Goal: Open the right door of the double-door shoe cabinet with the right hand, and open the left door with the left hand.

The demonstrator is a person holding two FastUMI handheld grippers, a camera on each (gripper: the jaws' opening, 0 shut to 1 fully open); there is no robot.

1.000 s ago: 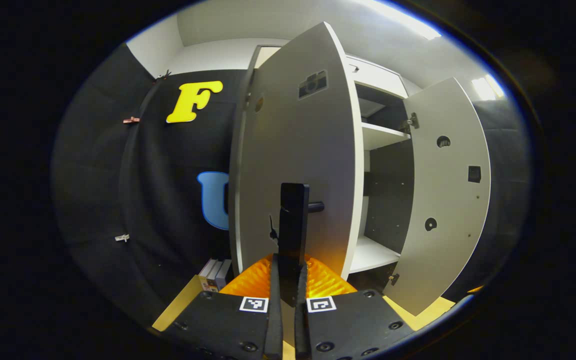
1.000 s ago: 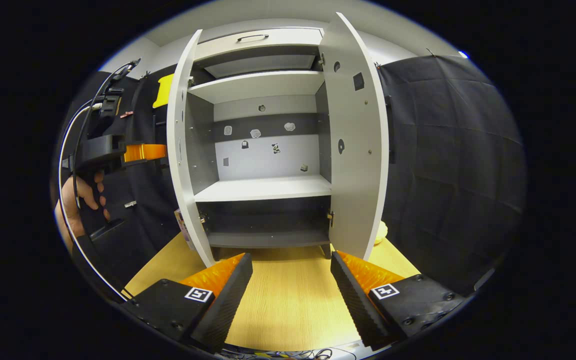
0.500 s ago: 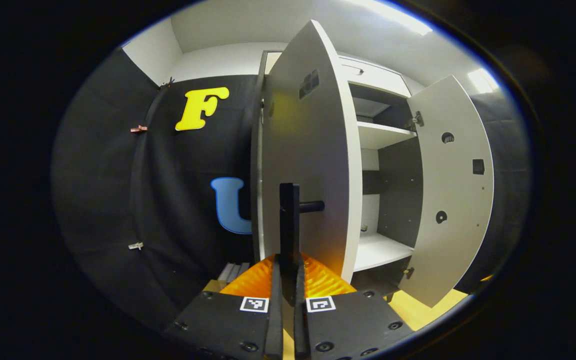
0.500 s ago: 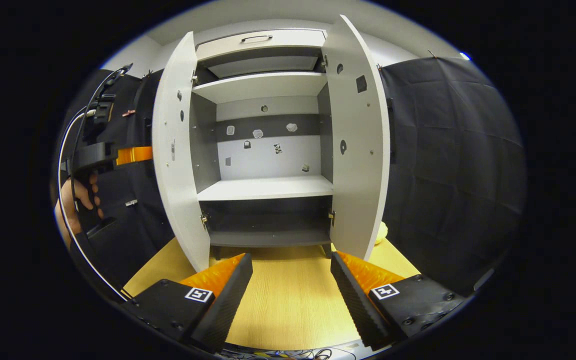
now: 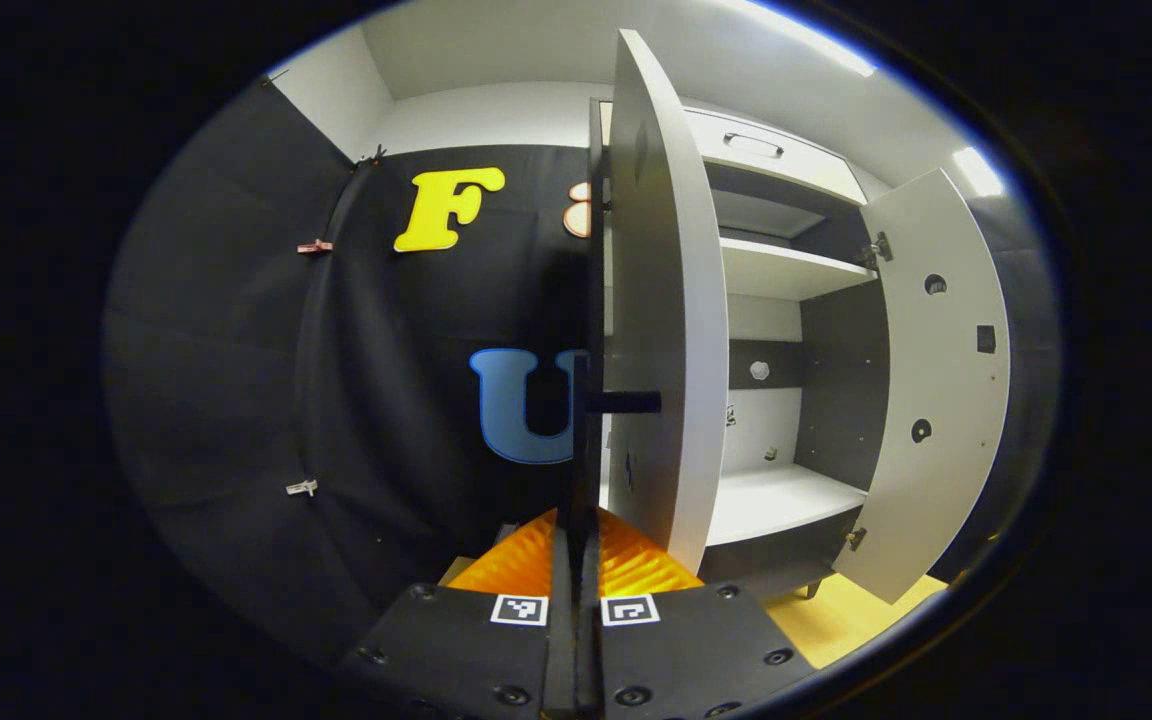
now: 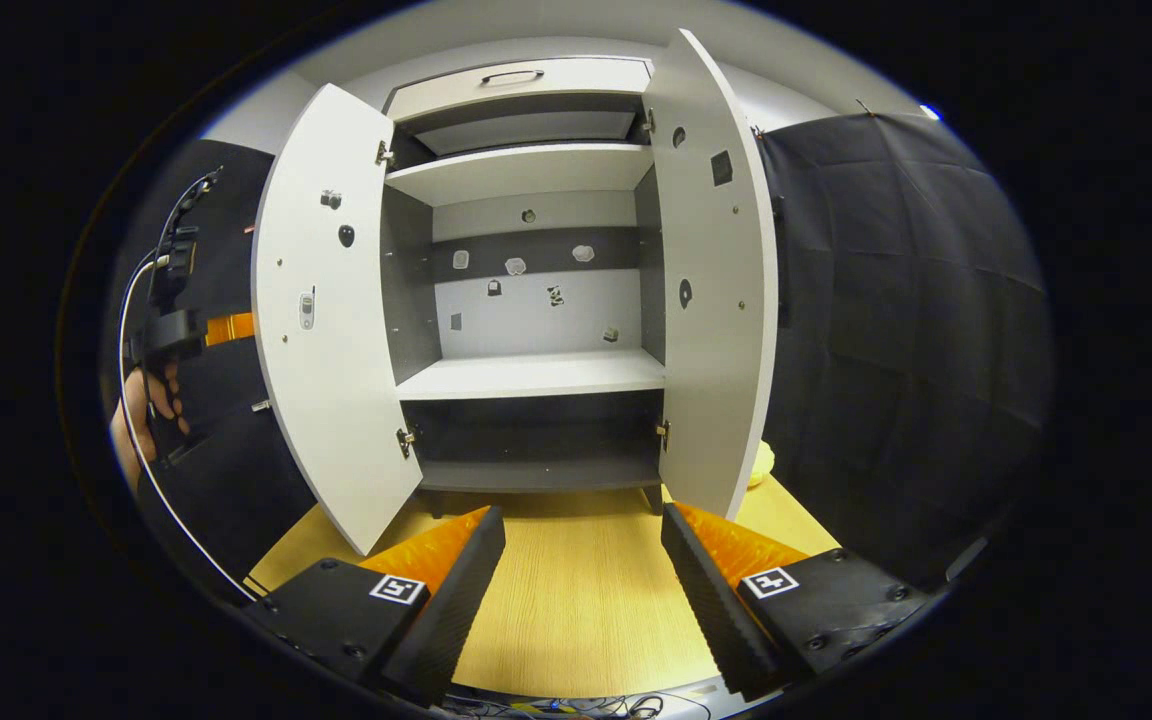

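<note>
The white shoe cabinet (image 6: 531, 372) stands with both doors swung out. In the left gripper view its left door (image 5: 661, 330) appears nearly edge-on, and my left gripper (image 5: 577, 530) is shut on that door's black upright handle (image 5: 584, 440). The right door (image 5: 936, 400) hangs wide open farther right. In the right gripper view the left door (image 6: 326, 330) and right door (image 6: 711, 300) flank the bare shelves. My right gripper (image 6: 581, 560) is open, holding nothing, low in front of the cabinet. The left gripper (image 6: 176, 330) and the hand (image 6: 141, 420) holding it show beyond the left door.
The cabinet stands on a light wooden surface (image 6: 576, 610). A drawer with a handle (image 6: 511, 75) tops the cabinet. A pale yellow object (image 6: 762, 462) sits behind the right door. Black cloth walls close in on both sides. Cables (image 6: 576, 708) lie at the near edge.
The left door has swung farther open, my left gripper moving with its handle. The right gripper and the right door have stayed put.
</note>
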